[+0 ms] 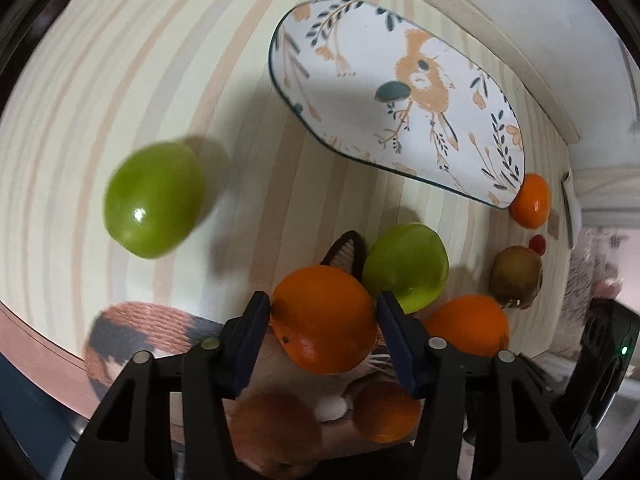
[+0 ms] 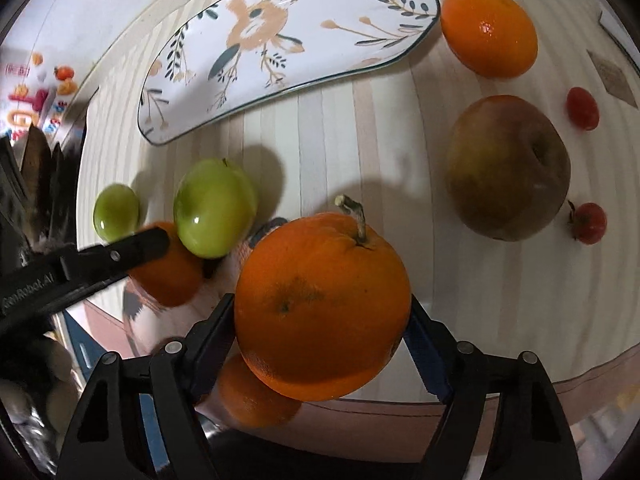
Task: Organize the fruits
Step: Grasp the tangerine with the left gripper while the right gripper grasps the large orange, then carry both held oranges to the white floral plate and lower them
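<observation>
My left gripper [image 1: 322,312] is shut on an orange [image 1: 324,320] just above the striped table. My right gripper [image 2: 320,320] is shut on a larger stemmed orange [image 2: 322,300]; this orange also shows in the left wrist view [image 1: 468,326]. The left gripper and its orange [image 2: 168,276] show at the left of the right wrist view. The oval bird-patterned plate [image 1: 400,92] lies bare beyond both and also shows in the right wrist view [image 2: 288,40]. Two green fruits [image 1: 154,200] [image 1: 406,266] lie near the left gripper.
A brownish apple [image 2: 508,168], a third orange [image 2: 490,32] by the plate's end and two small red fruits [image 2: 582,108] [image 2: 588,222] lie right of the right gripper. The table's front edge [image 2: 580,376] runs just below both grippers. A wall [image 1: 520,20] stands behind the plate.
</observation>
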Motion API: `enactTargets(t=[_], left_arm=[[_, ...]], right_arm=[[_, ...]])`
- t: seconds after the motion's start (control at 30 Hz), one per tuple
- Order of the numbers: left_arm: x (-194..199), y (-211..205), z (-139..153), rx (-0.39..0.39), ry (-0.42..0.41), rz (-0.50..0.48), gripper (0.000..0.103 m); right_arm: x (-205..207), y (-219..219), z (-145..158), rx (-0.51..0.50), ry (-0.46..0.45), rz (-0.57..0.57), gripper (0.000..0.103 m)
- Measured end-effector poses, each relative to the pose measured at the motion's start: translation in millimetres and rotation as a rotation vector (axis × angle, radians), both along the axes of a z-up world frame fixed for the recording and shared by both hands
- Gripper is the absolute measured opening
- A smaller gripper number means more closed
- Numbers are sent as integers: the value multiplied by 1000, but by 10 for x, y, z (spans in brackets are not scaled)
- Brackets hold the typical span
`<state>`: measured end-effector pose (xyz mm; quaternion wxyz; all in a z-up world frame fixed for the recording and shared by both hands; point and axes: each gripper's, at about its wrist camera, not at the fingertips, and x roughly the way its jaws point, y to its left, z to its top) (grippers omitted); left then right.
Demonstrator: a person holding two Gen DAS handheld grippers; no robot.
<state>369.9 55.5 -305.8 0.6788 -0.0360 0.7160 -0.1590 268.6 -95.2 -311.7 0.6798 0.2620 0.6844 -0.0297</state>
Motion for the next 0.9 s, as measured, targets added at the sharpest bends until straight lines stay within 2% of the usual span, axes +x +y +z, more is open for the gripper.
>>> enactTargets(t=[0.1,0.23,0.4,0.53,0.63,0.7,0.83,0.9], left_arm=[[-10,1,73,35,-38,-58,53],[32,-18,-101,-25,45,-49,57],[33,-68,-185,-48,75,-48,60],[22,-35,-285,-107,139,-30,64],[-19,-1,-268,-117,125,-7,61],[-50,24,-235,-95,100,1,60],[-103,25,-111,25,-2,-31,60],[-97,67,-63,49,-27,-28,60]], right_arm=[[20,49,-2,-17,5,4,82],[62,64,-2,-20,8,-8,82],[88,6,-40,5,27,-33,83],[95,-24,-172,59,50,-63,83],[86,-60,-209,80,47,-77,81],[87,-53,-201,77,36,-76,81],[71,-65,-182,75,25,-68,80],[68,-61,-164,55,21,-56,80]])
